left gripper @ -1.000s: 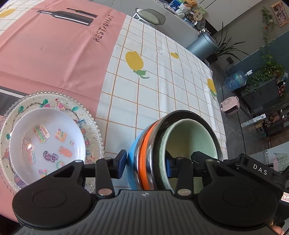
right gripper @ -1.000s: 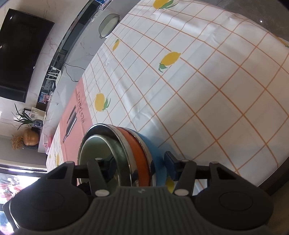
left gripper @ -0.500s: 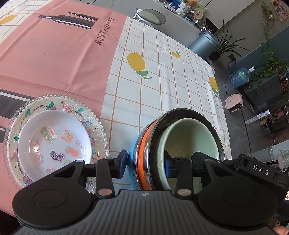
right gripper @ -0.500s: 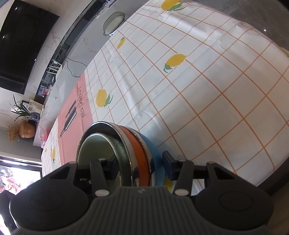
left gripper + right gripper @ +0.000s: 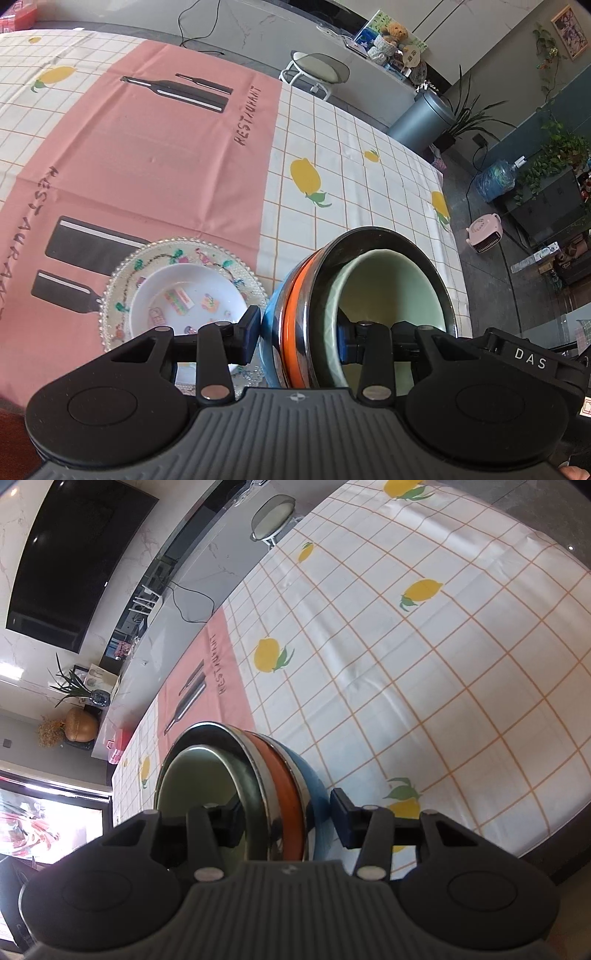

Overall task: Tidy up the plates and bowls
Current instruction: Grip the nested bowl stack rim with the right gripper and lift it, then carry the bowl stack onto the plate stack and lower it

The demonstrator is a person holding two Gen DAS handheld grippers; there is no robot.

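The bowls are already nested into one stack (image 5: 332, 306): a pale green bowl (image 5: 391, 291) inside a steel bowl (image 5: 388, 240), then an orange one (image 5: 291, 314), with a blue one (image 5: 271, 314) outermost. Both grippers grasp this stack at its rim, from opposite sides.

Left gripper (image 5: 299, 334): one finger presses the blue outer wall, the other sits inside the green bowl; the jaws are clamped across the nested walls at a medium width. Right gripper (image 5: 286, 821): one finger is inside the stack; the other stands just beside the blue wall with a small gap visible, so a firm hold cannot be confirmed. Its jaws have just been closing with the stack's walls between them.

The stack is tilted on edge, near the table's front edge, and appears raised off the tablecloth (image 5: 184, 147).

The plates are also grouped: a white plate (image 5: 184, 295) lies in a glass plate (image 5: 177, 254) just left of the stack.

Judged remaining: set the bowl stack down at its final place, possibly beside the plates.
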